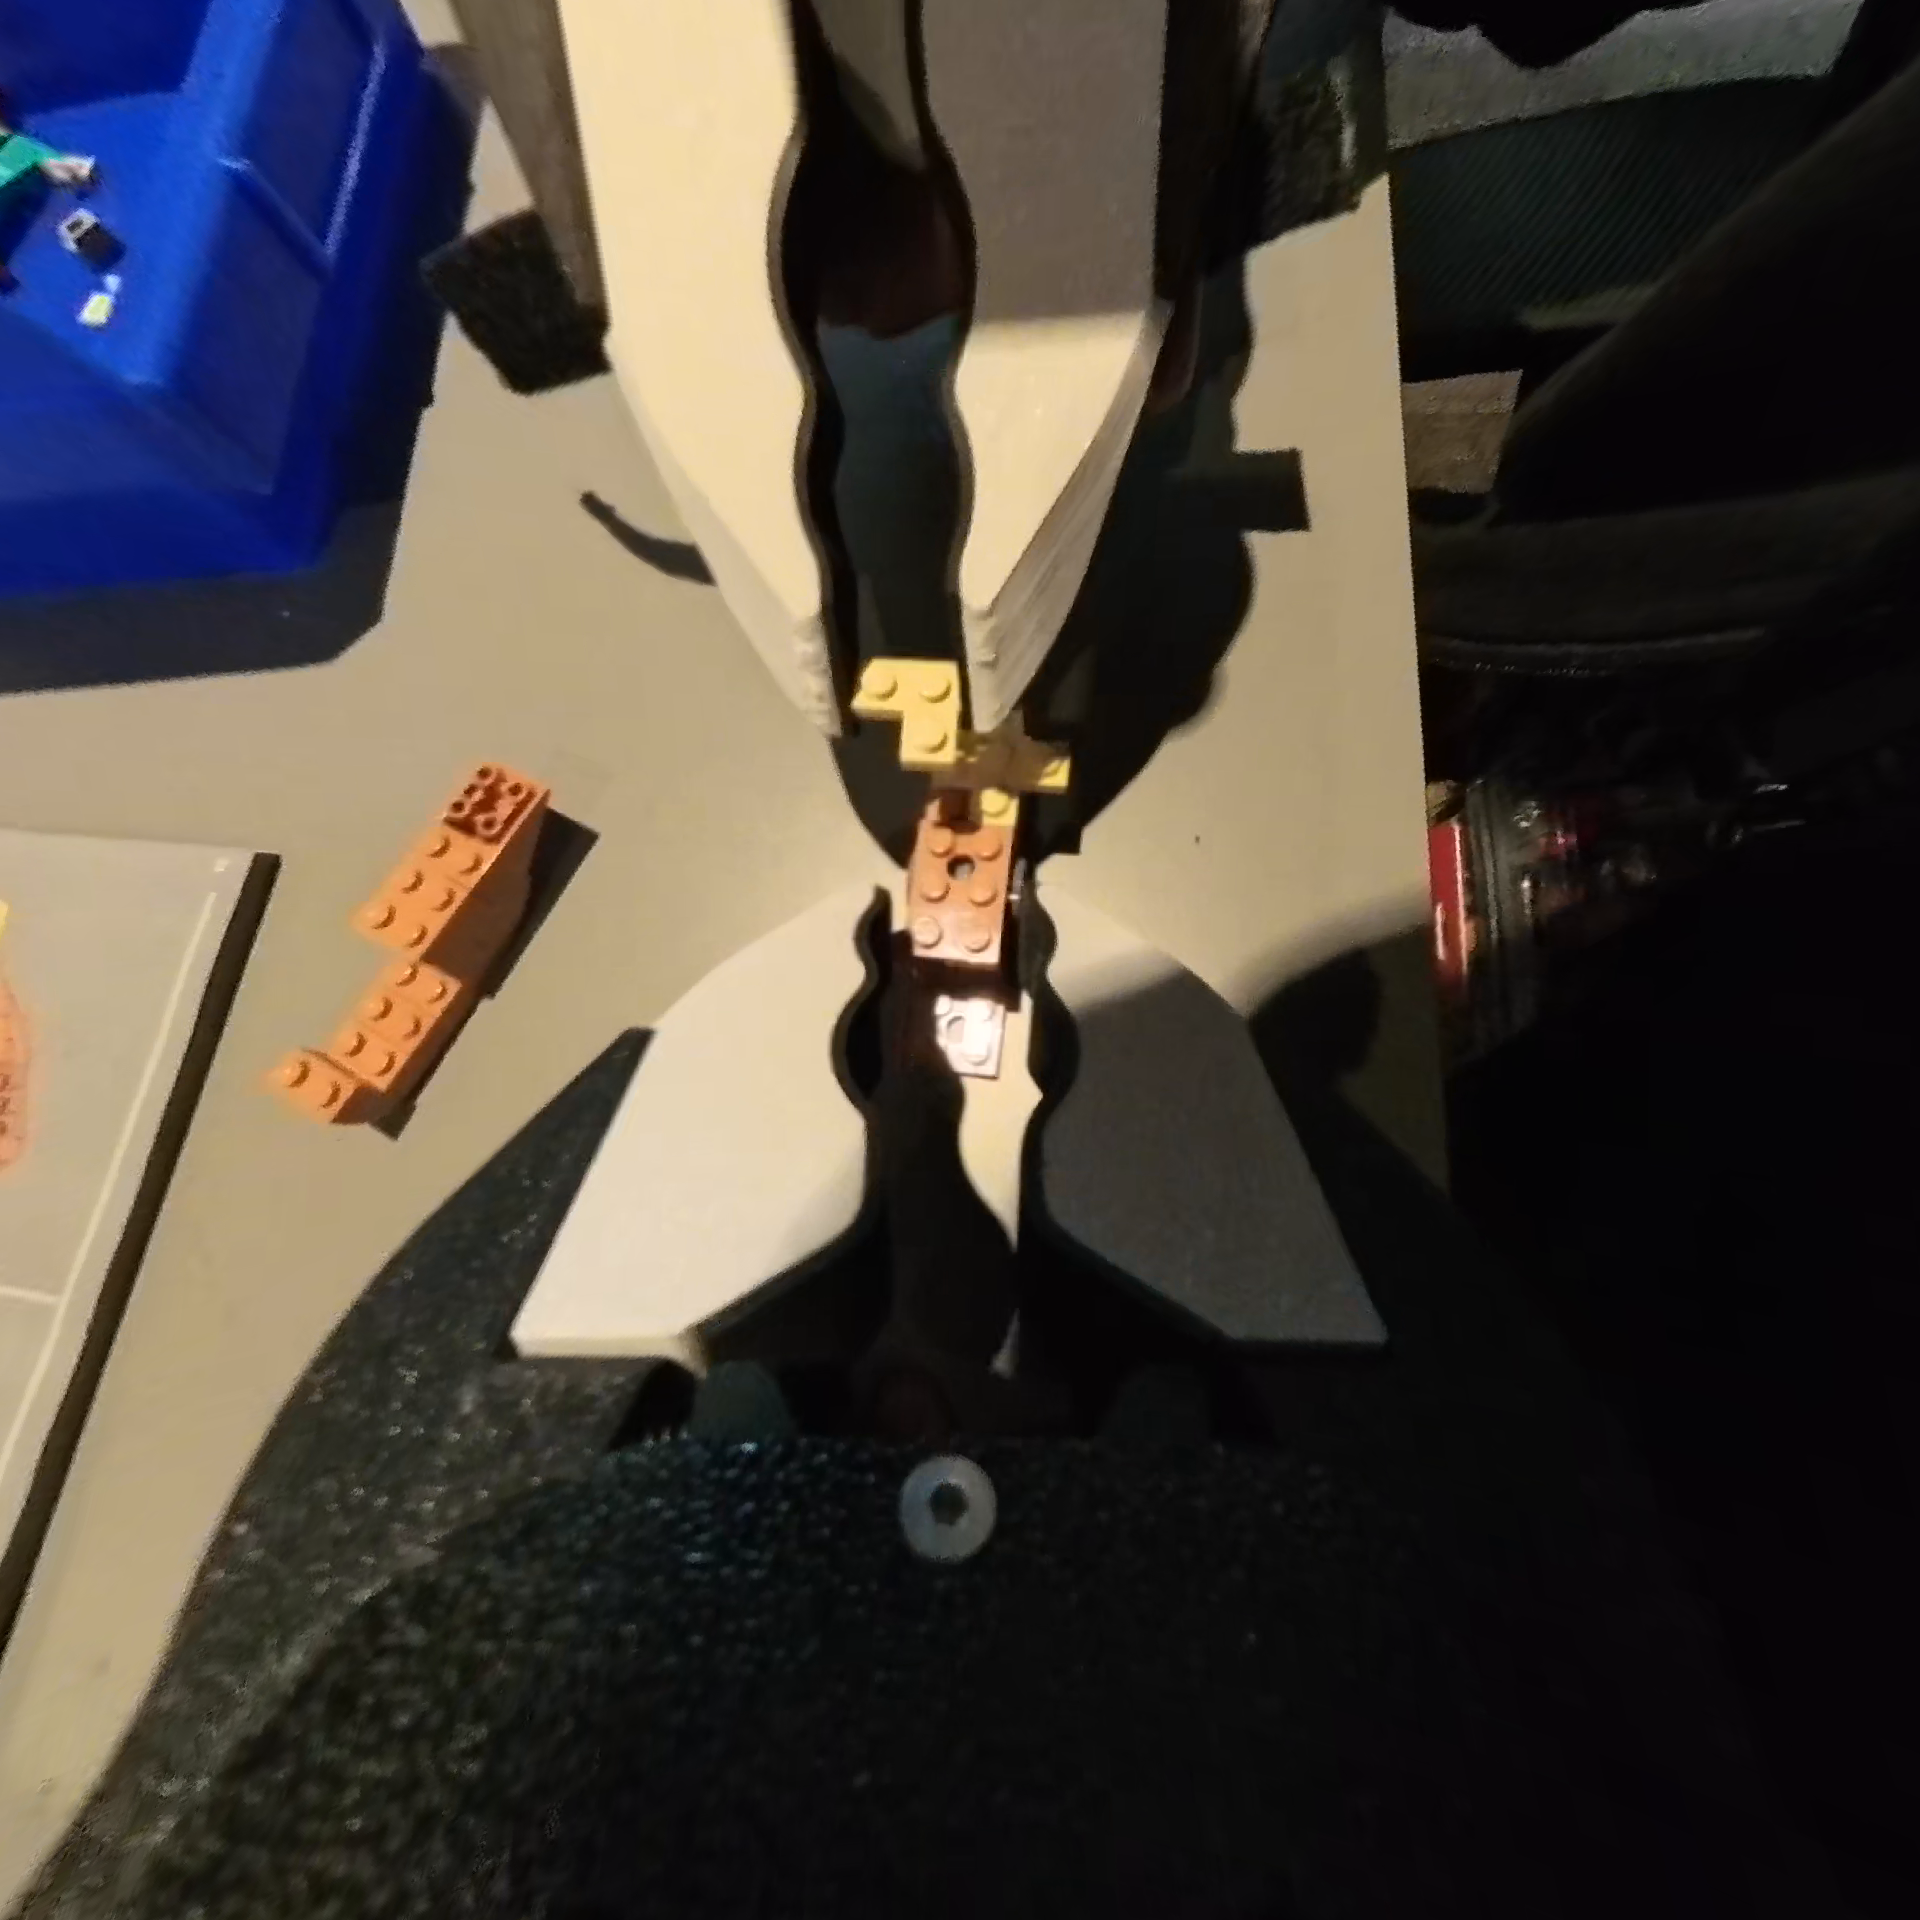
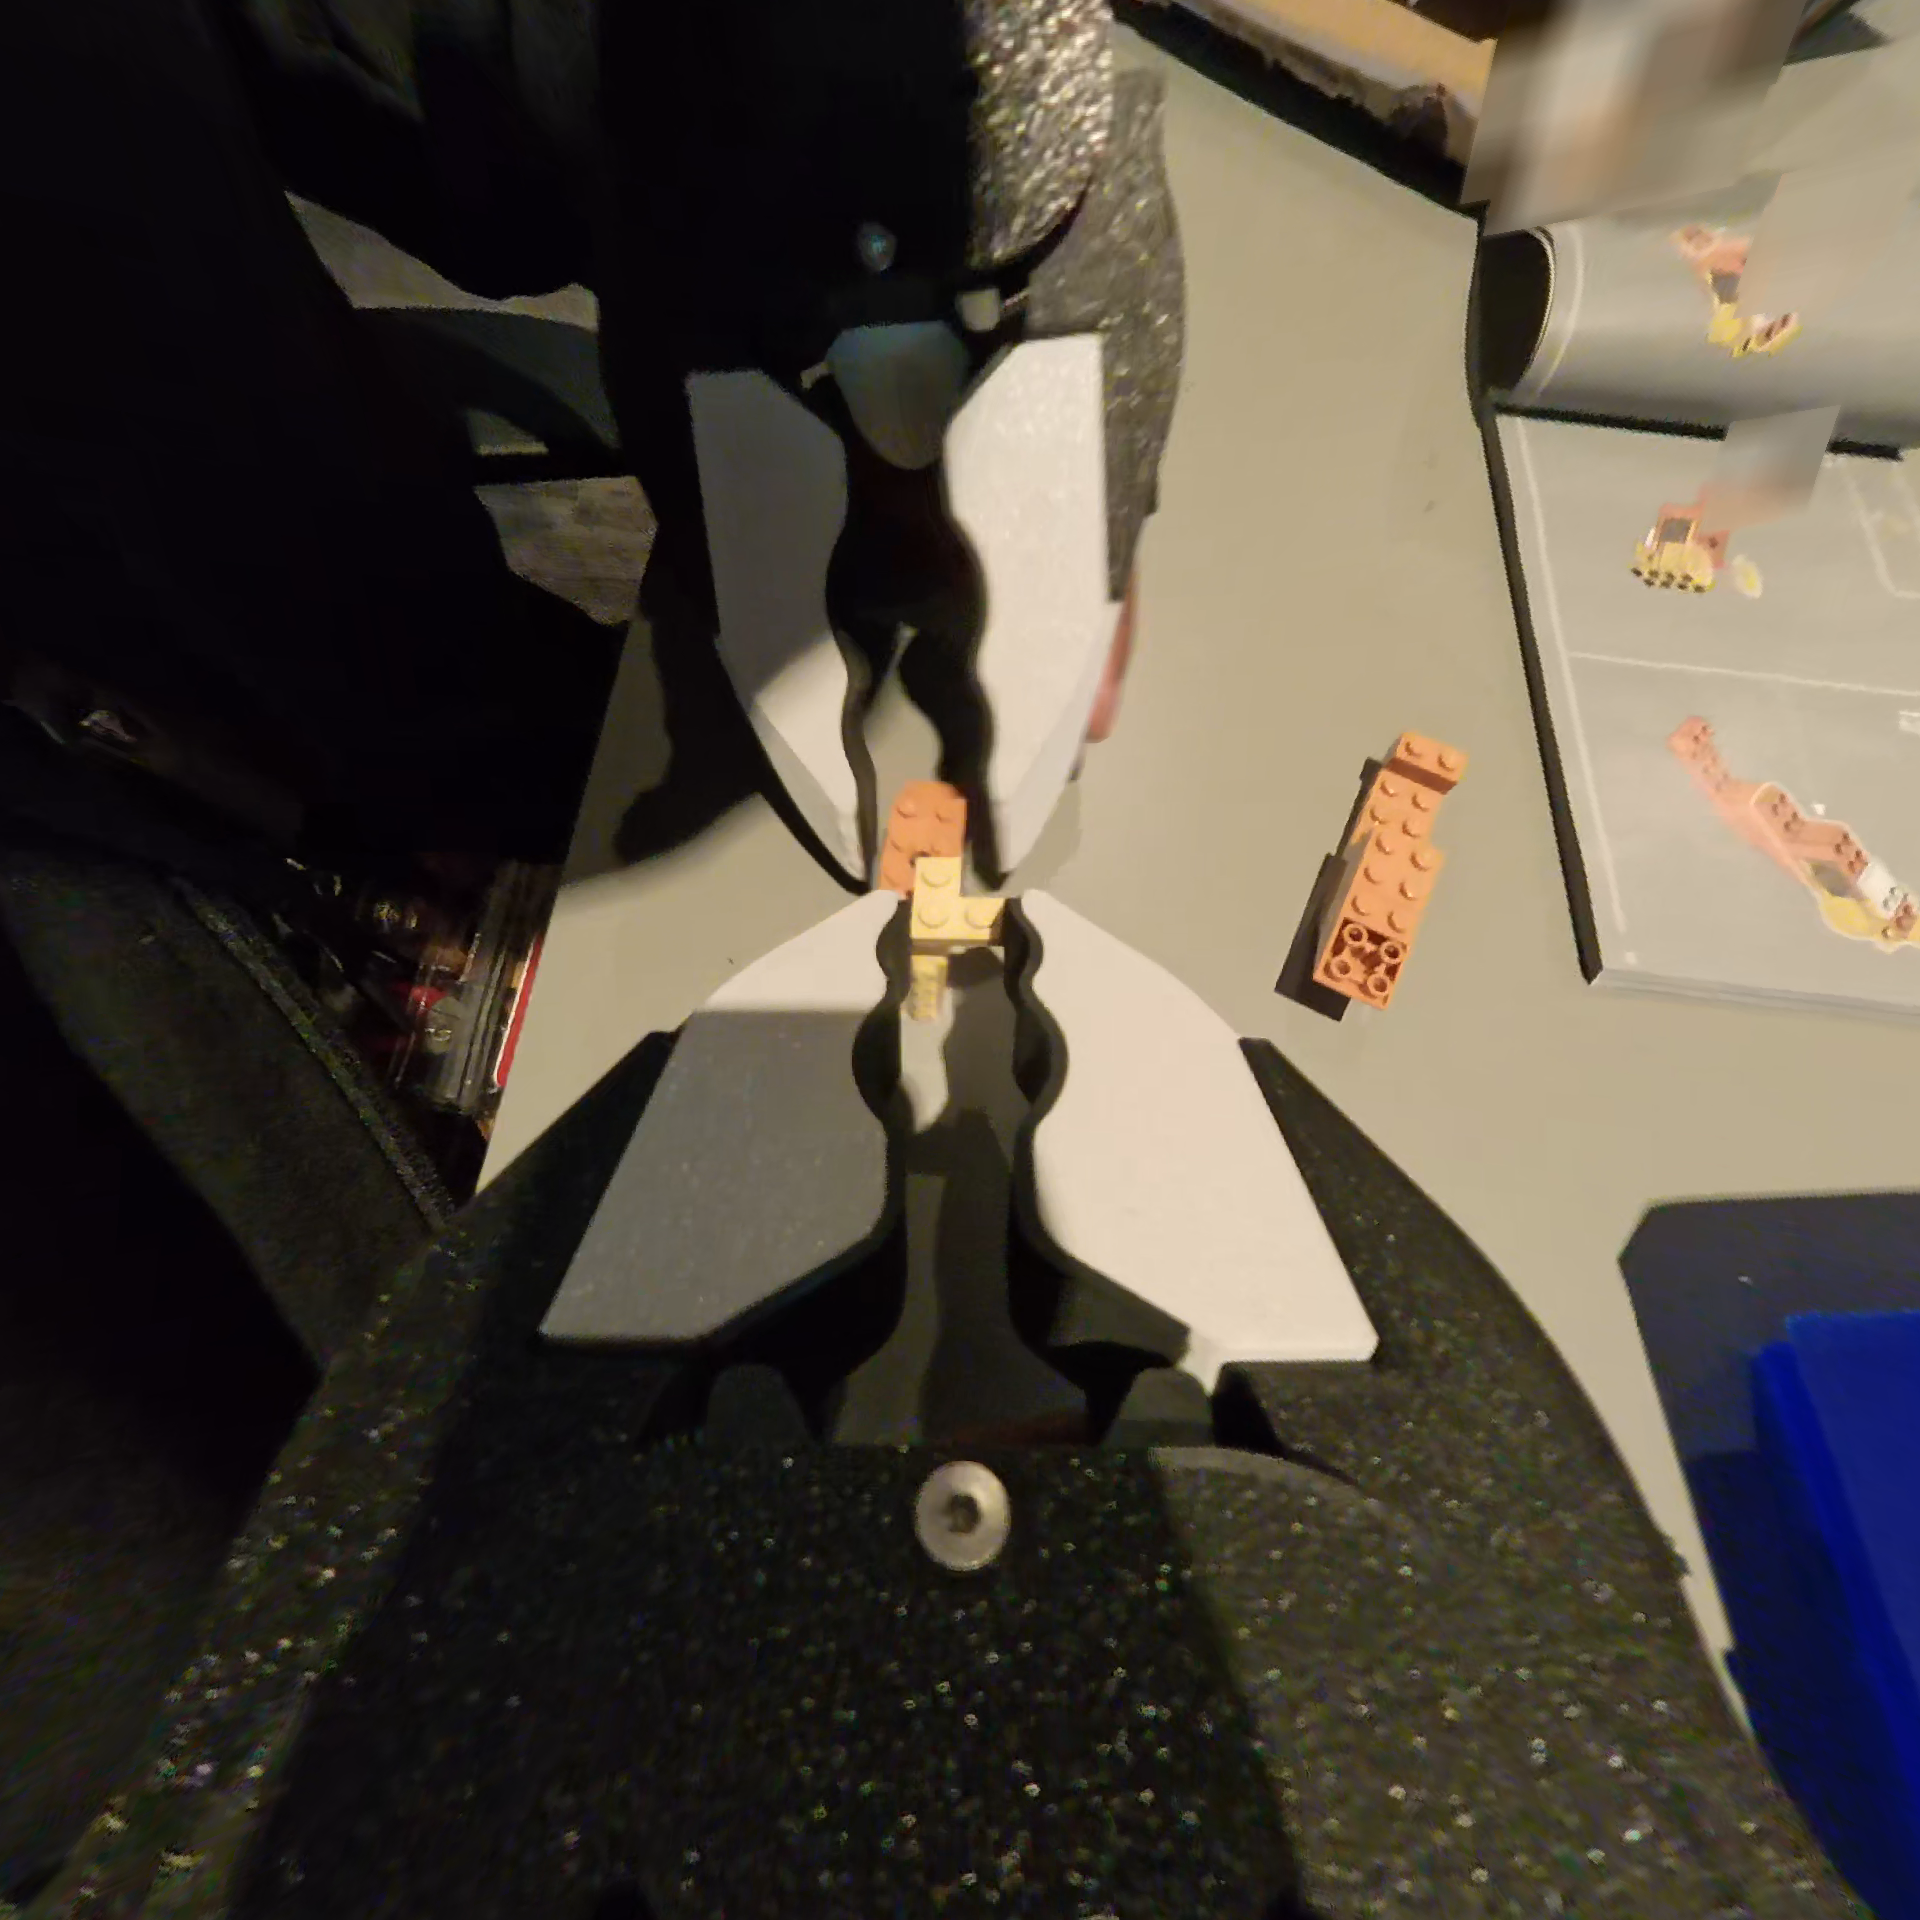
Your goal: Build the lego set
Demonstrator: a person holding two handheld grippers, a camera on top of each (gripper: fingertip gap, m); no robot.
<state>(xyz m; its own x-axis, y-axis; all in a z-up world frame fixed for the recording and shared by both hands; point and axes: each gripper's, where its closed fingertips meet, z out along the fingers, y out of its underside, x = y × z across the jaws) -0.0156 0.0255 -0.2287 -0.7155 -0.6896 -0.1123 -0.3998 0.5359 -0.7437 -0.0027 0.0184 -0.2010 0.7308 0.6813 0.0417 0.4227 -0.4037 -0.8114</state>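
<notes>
My left gripper (image 1: 956, 935) is shut on a small orange-brown brick stack (image 1: 961, 883) with a grey plate (image 1: 971, 1034) at its near end. My right gripper (image 2: 951, 925) is shut on a yellow L-shaped plate piece (image 2: 951, 909). The two grippers meet tip to tip above the grey table. The yellow piece (image 1: 914, 707) lies against the far end of the orange stack (image 2: 925, 826). I cannot tell whether they are joined. A larger orange stepped assembly (image 1: 416, 935) lies on the table; it also shows in the right wrist view (image 2: 1382, 883).
A blue parts bin (image 1: 187, 312) holding small loose pieces stands beside the work spot, also seen in the right wrist view (image 2: 1818, 1507). An open instruction booklet (image 2: 1714, 675) lies past the orange assembly. The table edge (image 1: 1413, 727) runs close by, with dark bags beyond.
</notes>
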